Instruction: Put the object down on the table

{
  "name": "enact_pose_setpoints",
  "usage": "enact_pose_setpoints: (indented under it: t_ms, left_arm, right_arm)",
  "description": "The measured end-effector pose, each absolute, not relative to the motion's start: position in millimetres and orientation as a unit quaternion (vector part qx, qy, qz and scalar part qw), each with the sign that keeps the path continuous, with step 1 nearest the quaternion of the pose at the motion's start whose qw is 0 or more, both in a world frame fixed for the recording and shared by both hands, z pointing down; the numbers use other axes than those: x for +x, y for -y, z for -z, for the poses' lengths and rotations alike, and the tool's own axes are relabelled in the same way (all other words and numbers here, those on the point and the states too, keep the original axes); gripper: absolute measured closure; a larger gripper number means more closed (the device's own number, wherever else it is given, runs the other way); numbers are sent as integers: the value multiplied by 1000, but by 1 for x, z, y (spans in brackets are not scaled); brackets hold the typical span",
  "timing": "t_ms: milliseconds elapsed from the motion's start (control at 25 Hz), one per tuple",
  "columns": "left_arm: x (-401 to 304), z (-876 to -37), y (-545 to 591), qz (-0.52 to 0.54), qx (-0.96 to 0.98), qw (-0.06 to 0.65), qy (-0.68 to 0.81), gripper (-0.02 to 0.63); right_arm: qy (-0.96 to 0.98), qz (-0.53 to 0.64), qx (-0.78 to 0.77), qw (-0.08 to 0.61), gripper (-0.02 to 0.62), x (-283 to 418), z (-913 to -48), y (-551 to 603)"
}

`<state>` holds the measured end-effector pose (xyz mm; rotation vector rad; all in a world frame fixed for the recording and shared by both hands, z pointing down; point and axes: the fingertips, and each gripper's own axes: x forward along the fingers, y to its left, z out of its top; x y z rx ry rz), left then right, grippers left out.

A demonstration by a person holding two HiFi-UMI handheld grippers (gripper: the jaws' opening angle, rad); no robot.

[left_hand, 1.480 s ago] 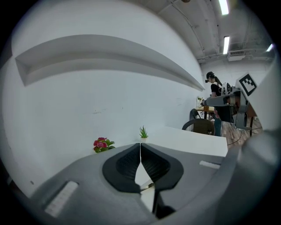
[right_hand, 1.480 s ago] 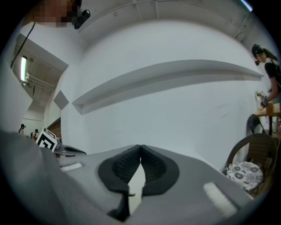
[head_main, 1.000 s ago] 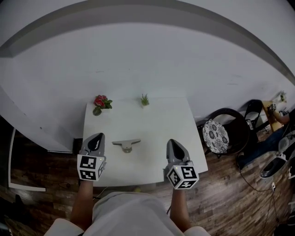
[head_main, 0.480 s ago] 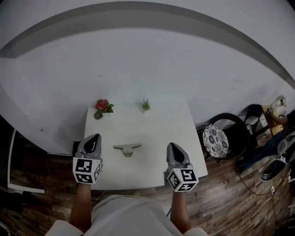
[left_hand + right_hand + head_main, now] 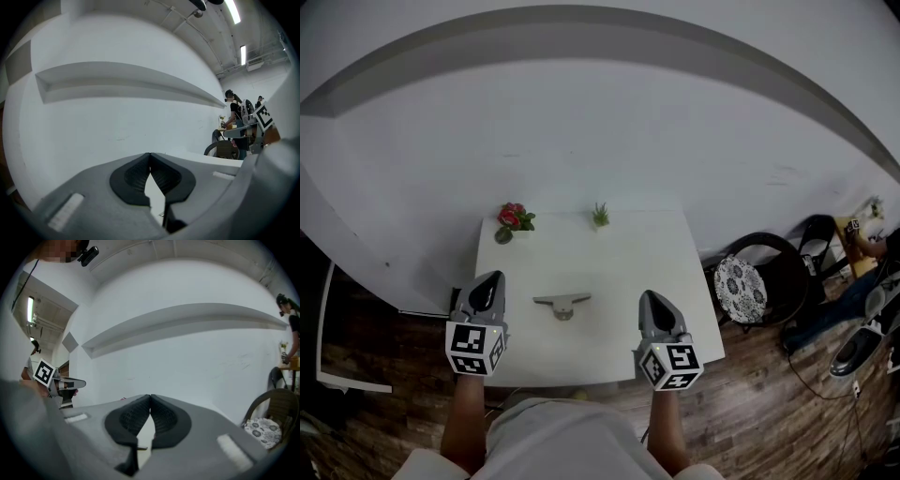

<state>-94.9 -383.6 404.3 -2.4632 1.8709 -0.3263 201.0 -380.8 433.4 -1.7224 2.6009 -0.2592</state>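
A small grey T-shaped object (image 5: 562, 303) lies flat on the white table (image 5: 619, 253), between my two grippers. My left gripper (image 5: 493, 279) hovers at the table's left edge, to the left of the object, jaws shut and empty; its own view shows the tips (image 5: 150, 154) meeting. My right gripper (image 5: 653, 296) hangs over the table's right front part, also shut with nothing in it, tips (image 5: 150, 396) touching. Neither gripper touches the object.
A red flower pot (image 5: 511, 219) and a small green plant (image 5: 600, 216) stand at the table's far edge by the white wall. A dark chair with a patterned cushion (image 5: 739, 277) stands right of the table. People stand at the far right (image 5: 233, 112).
The left gripper has drifted slightly left and toward me. The whole view has shifted a little; the object lies where it was on the table.
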Motion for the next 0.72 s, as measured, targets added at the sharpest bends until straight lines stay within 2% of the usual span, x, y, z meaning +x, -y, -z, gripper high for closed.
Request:
enact_pose_setpoints:
  t_ms: [720]
  left_arm:
    - [-97, -404, 371, 106, -794, 21, -599, 597]
  right_arm:
    - [-833, 76, -549, 2, 592, 198, -433, 371]
